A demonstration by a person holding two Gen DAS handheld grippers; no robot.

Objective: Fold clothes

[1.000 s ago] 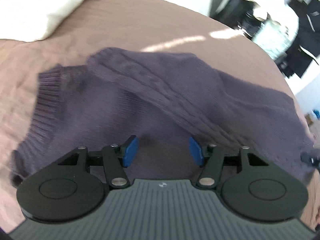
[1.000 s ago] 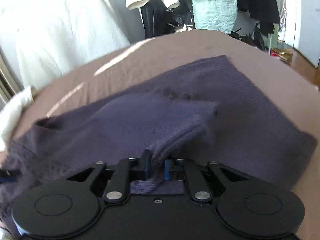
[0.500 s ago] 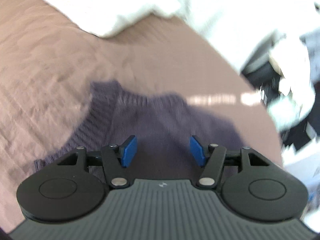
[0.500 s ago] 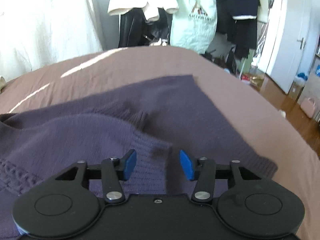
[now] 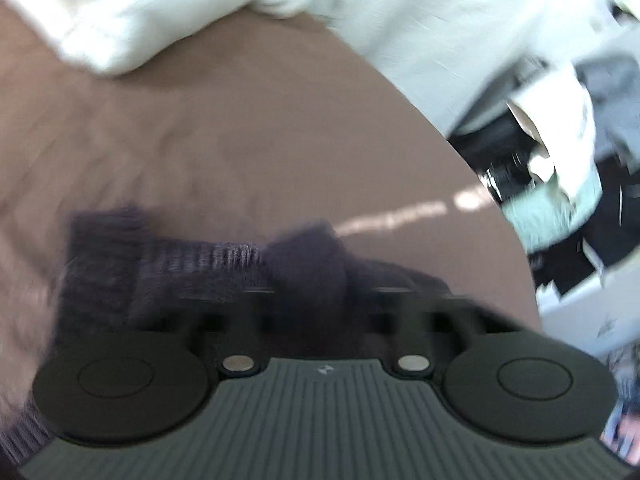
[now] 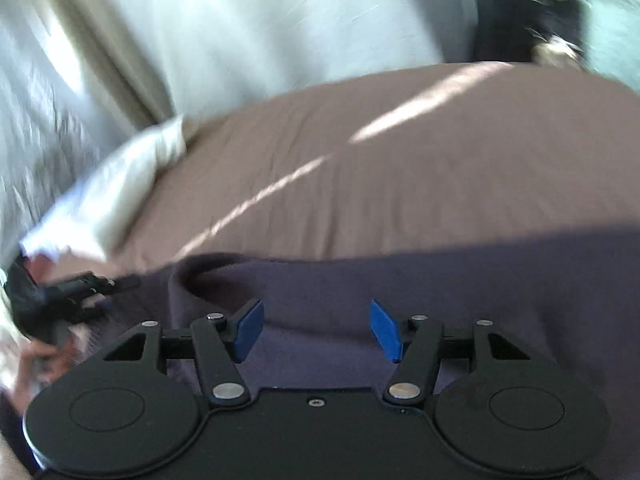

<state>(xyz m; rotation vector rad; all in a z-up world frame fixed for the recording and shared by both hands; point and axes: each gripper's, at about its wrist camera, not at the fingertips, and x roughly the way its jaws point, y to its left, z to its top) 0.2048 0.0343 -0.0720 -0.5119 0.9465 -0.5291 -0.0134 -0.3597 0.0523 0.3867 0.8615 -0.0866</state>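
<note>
A dark purple knitted sweater (image 5: 200, 264) lies on a brown bed cover (image 5: 240, 140). In the blurred left wrist view, my left gripper (image 5: 316, 292) is at the sweater's ribbed edge. Its jaws are closing, with a bunch of the knit pinched between them; the pads are hidden by the fabric. In the right wrist view, the sweater (image 6: 480, 280) spreads flat, its neck opening on the left. My right gripper (image 6: 316, 328) hovers over it with jaws opening and blue pads (image 6: 248, 328) apart, gripping nothing. The left gripper (image 6: 114, 282) shows at the far left, held by a hand (image 6: 44, 356).
A white pillow (image 5: 120, 12) lies at the head of the bed; it is also in the right wrist view (image 6: 120, 188). Pale drapery (image 6: 280, 20) hangs behind the bed. Dark hanging clothes and bags (image 5: 580, 200) crowd the room beyond the bed's far edge.
The left gripper moved to the sweater's ribbed edge and closed on it. The right gripper let go of the sleeve, opened wide and swung left toward the neck side.
</note>
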